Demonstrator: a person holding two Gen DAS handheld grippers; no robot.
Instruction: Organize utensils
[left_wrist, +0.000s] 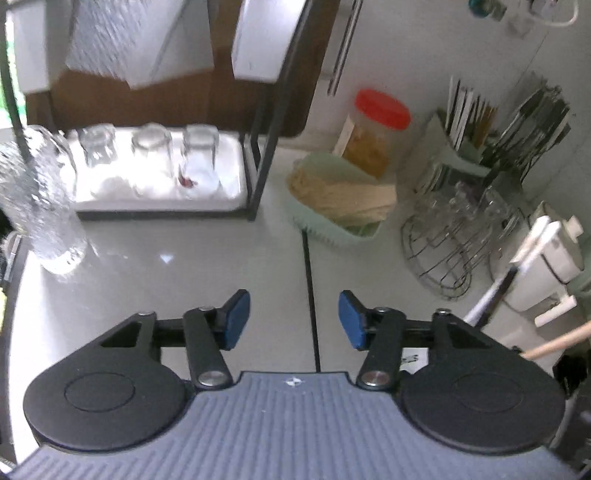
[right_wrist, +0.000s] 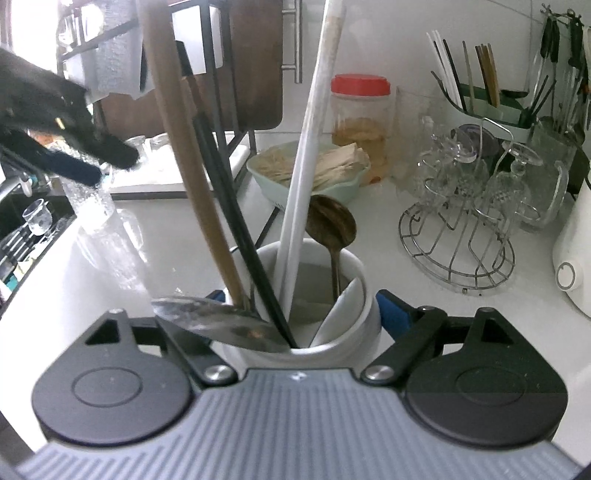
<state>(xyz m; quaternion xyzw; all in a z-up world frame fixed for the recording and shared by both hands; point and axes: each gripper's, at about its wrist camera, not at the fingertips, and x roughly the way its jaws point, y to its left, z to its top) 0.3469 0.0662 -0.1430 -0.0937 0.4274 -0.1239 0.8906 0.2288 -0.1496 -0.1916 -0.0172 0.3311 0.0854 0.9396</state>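
My left hand-held gripper (left_wrist: 294, 319) tilts down over the white tabletop (left_wrist: 184, 266), its blue pads standing apart with nothing between them and only the dark seam in the surface showing in the gap. My right hand-held gripper (right_wrist: 299, 314), also angled down, has its jaws closed around the white utensil holder (right_wrist: 347, 325), a blue pad at 9 o'clock and another at 3 o'clock of the cup. In the holder stand a wooden handle (right_wrist: 184, 155), a black handle (right_wrist: 236, 221), a long white handle (right_wrist: 310, 147), a dark metal spoon (right_wrist: 330, 221) with its bowl up, a white spoon (right_wrist: 345, 306) leaning at the rim, and a steel ladle bowl (right_wrist: 218, 323) lying across the near edge. At 12 o'clock sits a pale green basket (right_wrist: 332, 192) of straw-coloured sticks, with a red-lidded jar (right_wrist: 360, 122) behind it; at 2 o'clock a wire rack (right_wrist: 458, 240) carries upturned glasses. The left-wrist view is motion-blurred, and the handles' upper ends run out of frame.
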